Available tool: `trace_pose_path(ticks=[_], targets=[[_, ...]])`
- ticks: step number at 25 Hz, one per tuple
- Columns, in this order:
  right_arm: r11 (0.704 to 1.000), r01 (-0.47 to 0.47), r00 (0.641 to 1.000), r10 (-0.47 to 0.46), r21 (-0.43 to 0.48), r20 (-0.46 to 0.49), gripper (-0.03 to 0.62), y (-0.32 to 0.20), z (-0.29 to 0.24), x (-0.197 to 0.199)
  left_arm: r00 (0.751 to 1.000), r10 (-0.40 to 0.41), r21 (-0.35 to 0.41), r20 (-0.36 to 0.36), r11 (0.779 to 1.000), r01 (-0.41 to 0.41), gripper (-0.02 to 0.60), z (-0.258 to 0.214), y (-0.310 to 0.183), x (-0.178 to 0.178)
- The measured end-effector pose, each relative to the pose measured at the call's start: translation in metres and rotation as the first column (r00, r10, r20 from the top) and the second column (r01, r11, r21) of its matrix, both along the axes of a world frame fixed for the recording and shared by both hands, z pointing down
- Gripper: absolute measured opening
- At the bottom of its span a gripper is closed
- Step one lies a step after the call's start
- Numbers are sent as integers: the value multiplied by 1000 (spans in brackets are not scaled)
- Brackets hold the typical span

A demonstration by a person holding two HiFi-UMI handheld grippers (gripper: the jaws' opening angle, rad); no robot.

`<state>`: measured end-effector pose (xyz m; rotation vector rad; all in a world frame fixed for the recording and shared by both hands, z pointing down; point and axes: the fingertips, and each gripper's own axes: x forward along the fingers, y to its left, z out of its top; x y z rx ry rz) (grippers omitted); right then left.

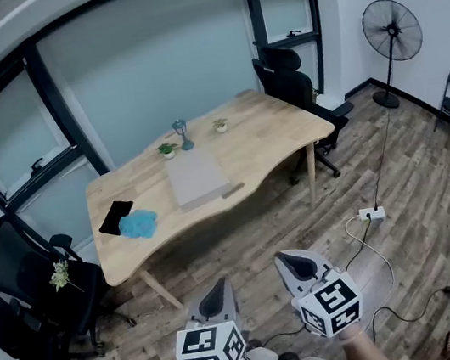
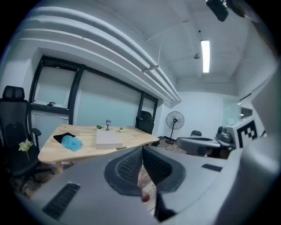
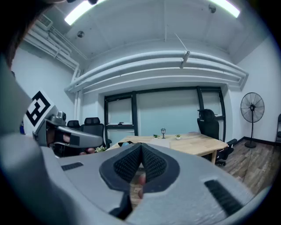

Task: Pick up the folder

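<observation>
- Head view: the flat grey rectangular folder (image 1: 197,178) lies closed near the middle of the tabletop of a pale wooden table (image 1: 277,135). Its short near end is close to the tabletop's wavy near edge.
- The folder is flat on the wood with nothing on top. A pick-up probably means getting a jaw under an edge, and the near end looks the easiest to reach.
- A crumpled blue cloth (image 1: 138,224) and a flat black pouch (image 1: 115,217) sit by the tabletop's left near corner, apart from the folder.
- Two small potted plants (image 1: 167,150) and a small lantern-shaped ornament (image 1: 182,133) stand along the far edge behind the folder, out of the way.
- The left gripper (image 1: 221,288) has its jaws pressed together with nothing between them. It is held low in front of the body, over the wood-plank floor (image 1: 414,176), and is aimed roughly at the table.
- The right gripper (image 1: 292,263) is the same: pads meeting, empty, and beside the left one.
- Both grippers are well apart from the table. They look shut because there is nothing to grasp yet, so I judge the approach has not begun.
- Both gripper views show the table ahead with the folder on it, so the pair are lined up for walking in.
- Black office chairs (image 1: 17,272) stand at the left and far sides of the table; the near side looks free to approach.
</observation>
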<state>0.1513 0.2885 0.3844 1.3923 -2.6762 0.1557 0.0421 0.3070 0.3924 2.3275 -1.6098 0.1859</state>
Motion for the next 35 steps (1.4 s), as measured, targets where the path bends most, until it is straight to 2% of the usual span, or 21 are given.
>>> trace_pose_path(ticks=[6,13,29,35], targets=[[1000,4,1000,-4,-8,30,0,13,-1,-3,1000,4,8,-9,1000,-4,8,-5,14,1],[998,9,999,-7,-55,34,2,3,5,-16,1000,1,8,-14,1000,-1,8,-5,8,-11],[992,-3,1000,6,-123,22,5,-60,23,-58,1000,19,-15,-9,1000,-19,9,7,-60,-57],[988,12,1000,-8,-151,26,6,-89,31,-70,999,33,-31,-28,999,-34,14,14,-91,-69]])
